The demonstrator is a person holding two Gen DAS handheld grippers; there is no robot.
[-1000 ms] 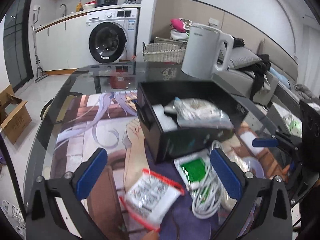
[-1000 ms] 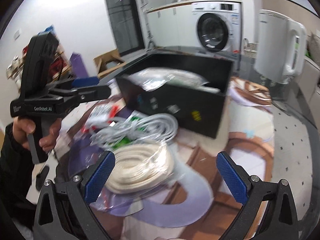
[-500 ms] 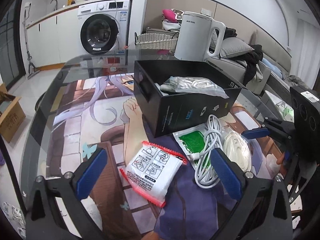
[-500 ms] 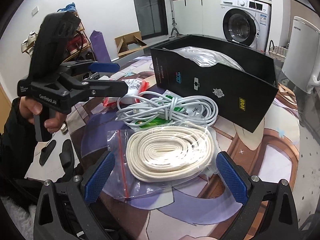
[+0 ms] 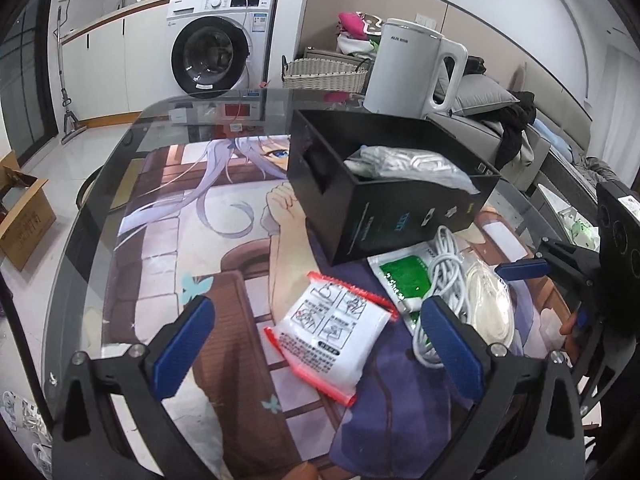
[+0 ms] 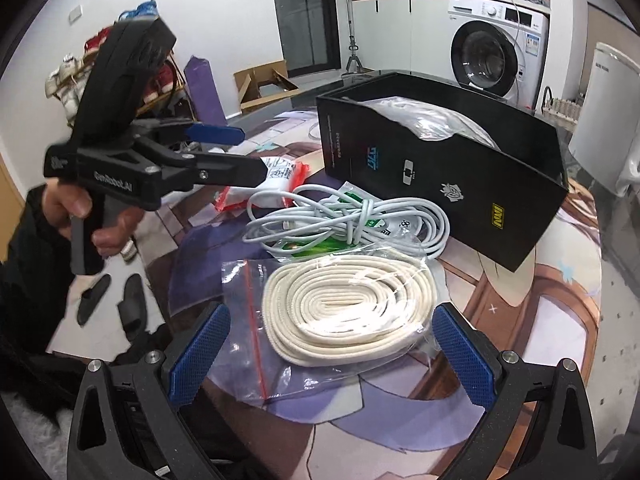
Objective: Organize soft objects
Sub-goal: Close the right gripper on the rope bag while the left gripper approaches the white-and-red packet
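Note:
A black box [image 5: 392, 196] stands on the printed mat with a clear bagged bundle [image 5: 408, 166] inside. In front of it lie a white packet with red edges [image 5: 332, 336], a green-and-white packet [image 5: 404, 280], a white cable bundle [image 5: 444, 280] and a cream rope coil in a clear zip bag [image 6: 348, 308]. My left gripper [image 5: 316, 320] hovers open above the white packet. My right gripper [image 6: 331, 320] is open just short of the rope bag, holding nothing. The box [image 6: 440, 184] and cable [image 6: 348, 220] lie beyond that bag.
A white kettle [image 5: 412, 72] stands behind the box at the glass table's far edge. A washing machine [image 5: 216, 52], a wicker basket [image 5: 324, 74] and a cardboard box on the floor [image 5: 24, 216] lie beyond. The table's rim [image 5: 92, 240] curves along the left.
The left gripper has pulled back from the box, so the white packet now lies further up between its fingers. The right gripper has drawn closer to the rope bag. Both stay open.

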